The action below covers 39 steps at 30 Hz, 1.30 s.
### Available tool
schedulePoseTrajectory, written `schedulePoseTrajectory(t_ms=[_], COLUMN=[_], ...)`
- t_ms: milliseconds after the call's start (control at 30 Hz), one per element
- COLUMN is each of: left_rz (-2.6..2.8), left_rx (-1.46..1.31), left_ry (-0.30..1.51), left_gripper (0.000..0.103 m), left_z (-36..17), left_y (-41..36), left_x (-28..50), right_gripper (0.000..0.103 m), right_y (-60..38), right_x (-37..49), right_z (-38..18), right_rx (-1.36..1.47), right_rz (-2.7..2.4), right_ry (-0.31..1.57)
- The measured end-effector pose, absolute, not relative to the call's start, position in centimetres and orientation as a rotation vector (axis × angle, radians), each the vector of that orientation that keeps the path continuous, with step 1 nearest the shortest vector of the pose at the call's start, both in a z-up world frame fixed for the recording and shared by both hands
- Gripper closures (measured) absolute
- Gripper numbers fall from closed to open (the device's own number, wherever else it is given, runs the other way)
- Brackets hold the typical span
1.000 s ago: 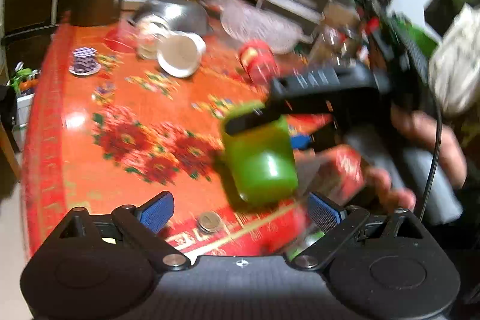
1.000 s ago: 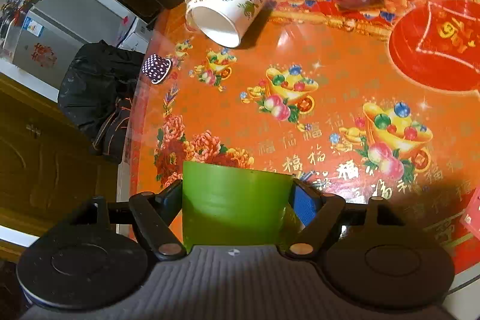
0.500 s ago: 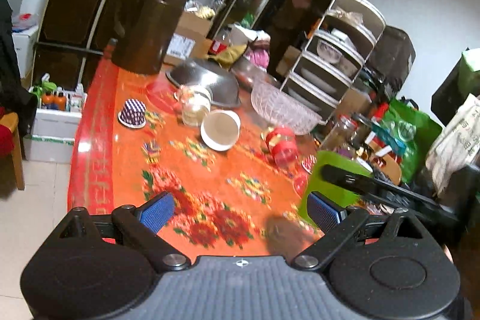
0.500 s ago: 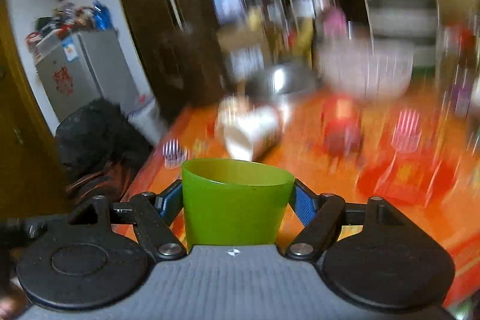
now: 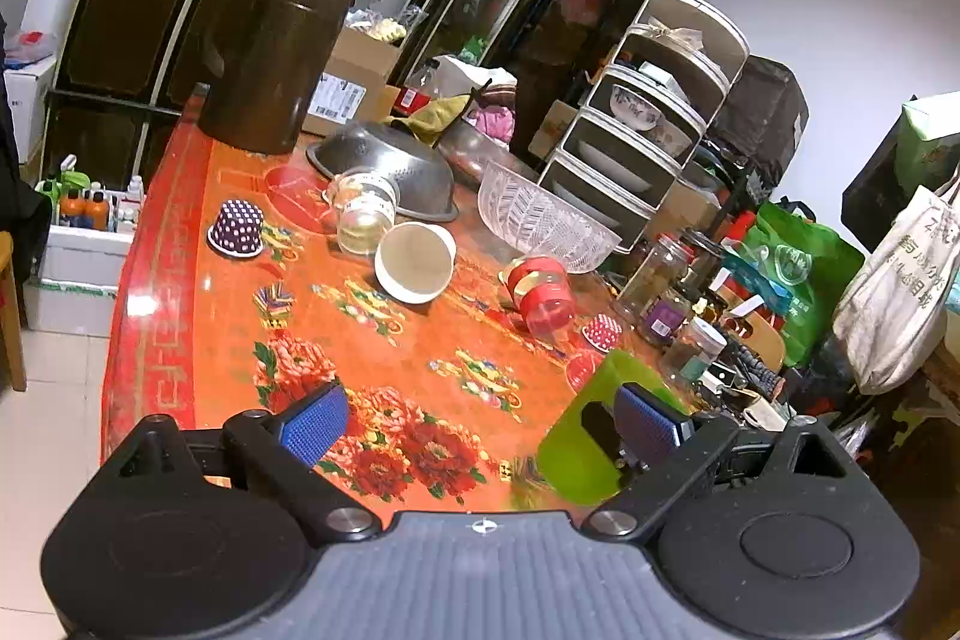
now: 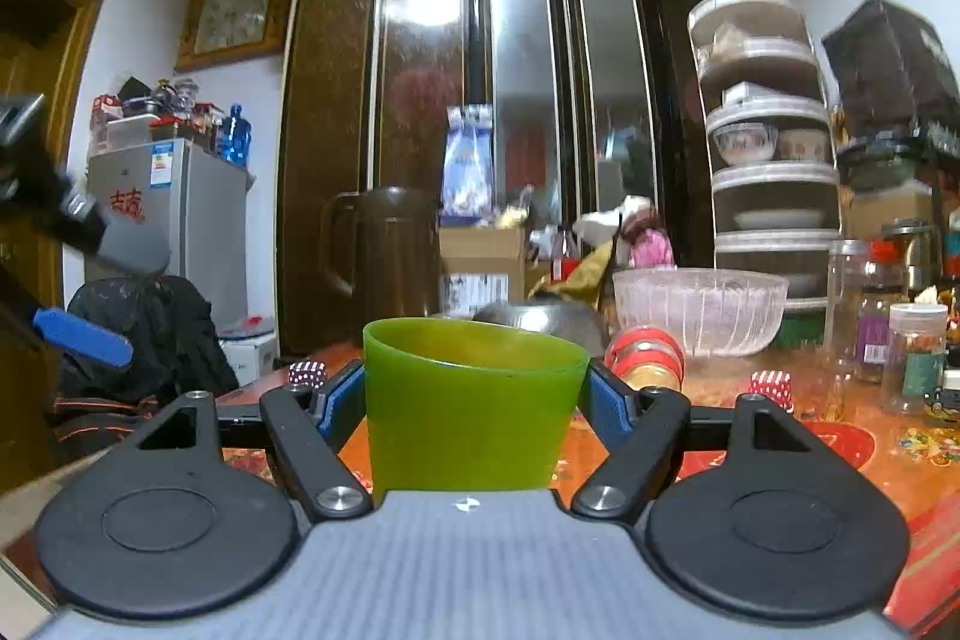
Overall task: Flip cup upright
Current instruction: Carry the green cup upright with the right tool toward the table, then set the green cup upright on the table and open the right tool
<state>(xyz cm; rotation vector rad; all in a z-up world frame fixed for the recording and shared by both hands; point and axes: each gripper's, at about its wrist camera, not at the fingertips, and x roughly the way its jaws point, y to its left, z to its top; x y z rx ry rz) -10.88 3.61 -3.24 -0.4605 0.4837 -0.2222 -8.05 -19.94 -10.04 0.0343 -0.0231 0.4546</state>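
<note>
My right gripper [image 6: 477,394] is shut on the green plastic cup [image 6: 471,400]. The cup stands upright between the blue pads, mouth up, low over the red flowered table [image 6: 870,454]. In the left wrist view the green cup [image 5: 576,436] shows at the lower right, partly behind my left gripper's right finger. My left gripper [image 5: 480,421] is open and empty, above the table's near left part. Whether the cup's base touches the table is hidden.
A white paper cup [image 5: 415,261] and a glass jar [image 5: 363,214] lie on their sides at mid table. A red-banded jar [image 5: 537,292], a clear bowl [image 5: 543,220], a steel colander [image 5: 384,166], a dark jug [image 5: 270,52] and small dotted cups [image 5: 237,227] stand around.
The right gripper has turned the green cup from tipped over to upright, mouth up. The left gripper has pulled back and to the left, away from the cup.
</note>
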Motion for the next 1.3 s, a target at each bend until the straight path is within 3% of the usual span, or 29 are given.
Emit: schedulePoseTrajectory(t_ms=[333,800,867,900,1033,1167,1300], left_rz=[-0.226,-0.219,-0.215,-0.213,-0.189,-0.119,-0.080], left_rx=[-0.479,-0.473,-0.469,-0.465,-0.411,-0.280,-0.130], left_ry=[0.498,0.515,0.519,0.522,0.520,0.505,0.521], left_gripper=[0.006,0.006,0.006,0.006,0.005,0.000,0.000], left_z=[-4.3,-4.8,-4.8,-4.9,-5.1,-5.3,-4.9], left_y=[3.7,3.5,3.4,3.4,2.7,1.8,1.1], left_x=[-10.7,-10.5,-10.5,-10.5,-10.4,-10.0,-9.7], right_gripper=[0.028,0.027,0.024,0.016,0.001,0.001,0.001], right_y=[-18.2,-17.9,-18.0,-18.1,-18.4,-20.0,-22.5], right_x=[-8.6,-8.8,-8.5,-8.4,-8.4,-9.2,-9.3], right_z=[-11.4,-11.7,-11.6,-11.6,-11.5,-10.2,-7.9], right_rx=[-0.060,-0.078,-0.057,-0.053,-0.034,0.006,0.093], right_rz=[0.362,0.373,0.376,0.377,0.390,0.399,0.389], right_ry=[-0.102,-0.056,-0.041,-0.030,-0.006,0.049,0.225])
